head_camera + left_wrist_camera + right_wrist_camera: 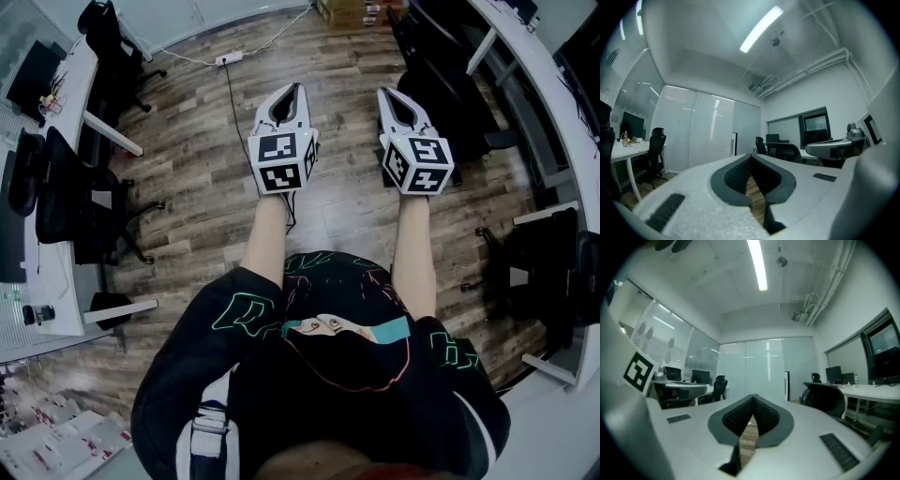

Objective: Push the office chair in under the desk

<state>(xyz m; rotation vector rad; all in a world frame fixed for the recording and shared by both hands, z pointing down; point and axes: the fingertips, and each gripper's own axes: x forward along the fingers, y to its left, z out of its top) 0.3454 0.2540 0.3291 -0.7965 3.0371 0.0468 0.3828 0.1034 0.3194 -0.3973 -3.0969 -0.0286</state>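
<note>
Office chair (pixel 441 84), apparently black, stands on wood floor (pixel 197 178).

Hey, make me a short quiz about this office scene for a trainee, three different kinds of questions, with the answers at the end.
1. True or false: the left gripper grips a cable.
2. The right gripper is: A) wide open; B) shut and empty; C) shut on a chair arm.
3. What white thing lies on the wooden floor ahead of both grippers?
Key: 1 false; 2 B; 3 the power strip.
</note>
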